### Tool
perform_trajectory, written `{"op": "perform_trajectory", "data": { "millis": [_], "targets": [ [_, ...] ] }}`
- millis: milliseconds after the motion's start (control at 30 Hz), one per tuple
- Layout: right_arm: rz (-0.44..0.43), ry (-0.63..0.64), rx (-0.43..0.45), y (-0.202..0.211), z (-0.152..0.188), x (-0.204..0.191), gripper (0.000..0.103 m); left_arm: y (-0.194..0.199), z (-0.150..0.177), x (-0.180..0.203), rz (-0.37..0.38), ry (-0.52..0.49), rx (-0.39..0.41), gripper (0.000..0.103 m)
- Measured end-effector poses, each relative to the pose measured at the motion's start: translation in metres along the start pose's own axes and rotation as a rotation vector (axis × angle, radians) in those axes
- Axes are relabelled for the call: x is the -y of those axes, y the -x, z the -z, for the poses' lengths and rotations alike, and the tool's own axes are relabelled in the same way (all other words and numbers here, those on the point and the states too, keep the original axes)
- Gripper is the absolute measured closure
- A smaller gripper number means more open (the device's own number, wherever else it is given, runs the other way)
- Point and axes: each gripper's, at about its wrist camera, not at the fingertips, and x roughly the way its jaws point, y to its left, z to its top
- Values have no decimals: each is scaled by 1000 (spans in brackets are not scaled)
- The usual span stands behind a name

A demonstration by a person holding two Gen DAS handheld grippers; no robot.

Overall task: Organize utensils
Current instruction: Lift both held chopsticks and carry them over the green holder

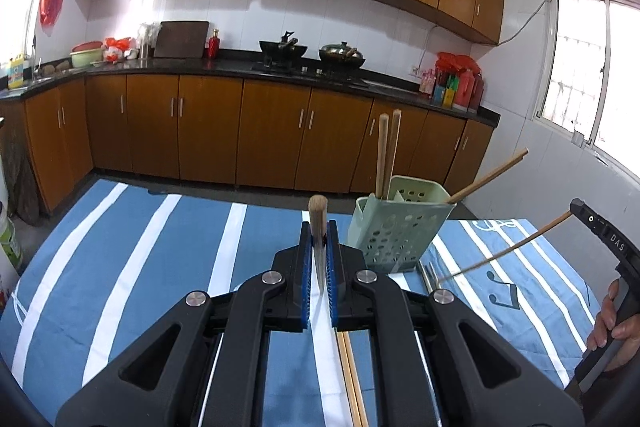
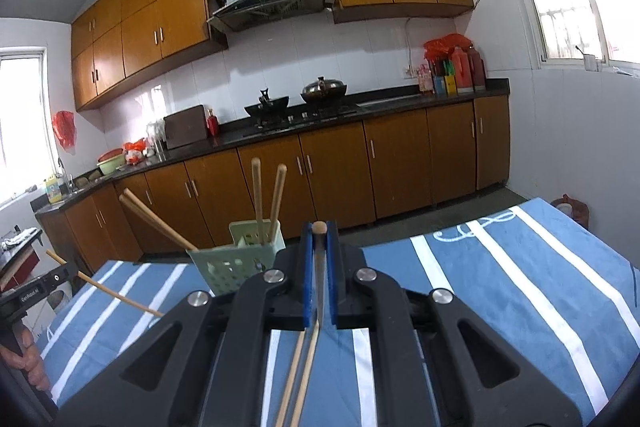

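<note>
A pale green perforated utensil holder (image 1: 394, 227) stands on the blue striped tablecloth (image 1: 132, 247), with several wooden chopsticks (image 1: 387, 155) sticking out of it. It also shows in the right wrist view (image 2: 236, 261). My left gripper (image 1: 319, 239) is shut on a utensil with a wooden handle and metal shaft (image 1: 318, 217), held just left of the holder. My right gripper (image 2: 319, 239) is shut on a similar wooden-handled metal utensil (image 2: 319, 227), to the right of the holder. Loose chopsticks (image 2: 298, 379) lie on the cloth under the right gripper.
A pair of chopsticks (image 1: 352, 379) lies on the cloth below my left gripper. A fork (image 1: 430, 273) lies beside the holder. The table's far edge drops to the floor before brown kitchen cabinets (image 1: 272, 135). A white wall (image 2: 580, 147) with a window is at the right.
</note>
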Motion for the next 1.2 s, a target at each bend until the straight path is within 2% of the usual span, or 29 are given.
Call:
{"op": "perform_trajectory", "data": {
  "millis": [400, 667, 833, 1000, 1133, 1200],
  "targets": [
    [-16, 39, 37, 9, -38, -16, 96, 6, -21, 8, 0, -22, 38, 96],
    [-146, -7, -14, 25, -73, -24, 96, 21, -46, 28, 71, -49, 64, 96],
    [-212, -46, 34, 36, -100, -31, 96, 31, -71, 50, 116, -64, 122, 96],
    [-212, -57, 108, 30, -124, -43, 96, 27, -96, 64, 132, -42, 176, 96],
    [-188, -58, 140, 10, -134, -46, 96, 16, -110, 76, 104, -55, 214, 96],
    [-171, -52, 151, -2, -135, -48, 96, 2, -113, 80, 83, -66, 204, 96]
  ]
}}
